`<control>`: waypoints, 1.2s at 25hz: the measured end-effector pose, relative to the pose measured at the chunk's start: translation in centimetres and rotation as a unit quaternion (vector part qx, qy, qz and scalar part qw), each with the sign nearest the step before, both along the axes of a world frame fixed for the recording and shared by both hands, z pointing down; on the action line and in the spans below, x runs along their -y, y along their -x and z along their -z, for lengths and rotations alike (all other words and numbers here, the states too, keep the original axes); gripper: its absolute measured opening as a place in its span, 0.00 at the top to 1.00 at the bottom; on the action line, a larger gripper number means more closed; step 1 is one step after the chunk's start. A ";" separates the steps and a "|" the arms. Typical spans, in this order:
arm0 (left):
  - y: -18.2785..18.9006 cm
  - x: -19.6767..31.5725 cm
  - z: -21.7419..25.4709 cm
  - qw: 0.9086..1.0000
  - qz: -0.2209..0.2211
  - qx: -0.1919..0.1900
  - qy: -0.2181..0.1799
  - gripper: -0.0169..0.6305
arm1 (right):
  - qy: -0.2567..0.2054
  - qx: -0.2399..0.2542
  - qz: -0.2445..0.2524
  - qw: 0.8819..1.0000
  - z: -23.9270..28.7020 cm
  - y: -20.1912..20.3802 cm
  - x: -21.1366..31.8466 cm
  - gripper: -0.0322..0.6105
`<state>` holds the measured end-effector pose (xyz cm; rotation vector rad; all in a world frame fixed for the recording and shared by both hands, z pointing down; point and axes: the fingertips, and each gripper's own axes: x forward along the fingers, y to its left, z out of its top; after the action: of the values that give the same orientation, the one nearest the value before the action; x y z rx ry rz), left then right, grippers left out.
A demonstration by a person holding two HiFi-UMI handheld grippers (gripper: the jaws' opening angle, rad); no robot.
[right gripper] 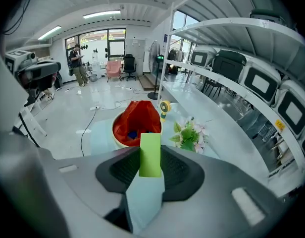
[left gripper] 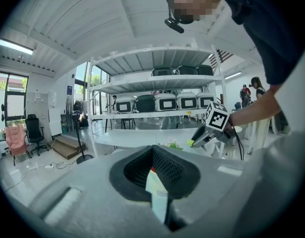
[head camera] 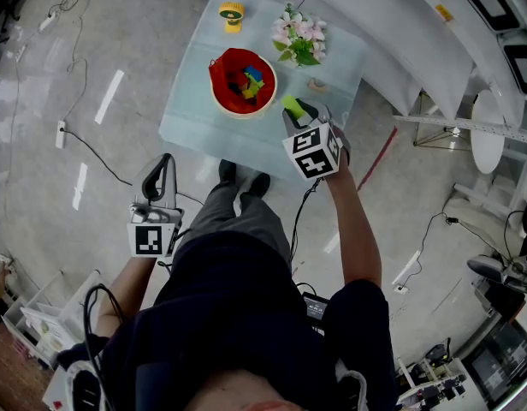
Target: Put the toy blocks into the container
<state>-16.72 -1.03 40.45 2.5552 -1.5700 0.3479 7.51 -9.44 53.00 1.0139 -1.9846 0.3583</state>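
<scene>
The container (head camera: 243,82) is a cream bowl with a red lining, standing on the pale blue table (head camera: 191,114) with several coloured blocks inside. Just to its right, above the cloth, my right gripper (head camera: 293,110) is shut on a lime green block (head camera: 290,105). In the right gripper view that green block (right gripper: 150,155) stands upright between the jaws of the right gripper (right gripper: 150,163), with the container (right gripper: 136,120) beyond it. My left gripper (head camera: 157,178) hangs low over the floor by the person's legs. The left gripper (left gripper: 157,185) shows a narrow gap with nothing in it.
On the table stand a small yellow fan (head camera: 232,14), a bunch of pink and white flowers (head camera: 299,41) and a small beige object (head camera: 316,84). White shelving runs behind the table. Cables (head camera: 92,148) trail over the shiny floor at the left.
</scene>
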 end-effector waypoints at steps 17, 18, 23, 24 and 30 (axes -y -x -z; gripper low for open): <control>2.3 -0.5 0.1 1.000 0.019 0.003 -0.005 0.97 | 0.004 -0.019 0.051 0.999 -0.8 4.9 2.5 0.75; 2.4 -0.5 0.0 1.000 0.020 0.004 -0.003 0.97 | 0.005 -0.021 0.054 0.998 -1.0 5.3 2.7 0.75; 3.4 -0.4 0.1 1.000 0.026 0.004 -0.004 0.97 | 0.012 -0.039 0.073 0.996 -2.5 7.2 4.0 0.75; 3.6 -0.3 0.0 1.000 0.028 0.004 -0.003 0.97 | 0.014 -0.042 0.077 0.996 -2.8 7.5 4.2 0.75; 4.6 0.2 0.1 0.999 0.042 -0.001 -0.006 0.97 | 0.023 -0.051 0.087 0.995 -4.1 8.6 5.2 0.75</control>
<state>-21.30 -1.22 40.34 2.4882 -1.6771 0.3274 -1.13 -14.62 57.06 0.8079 -1.9472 0.2499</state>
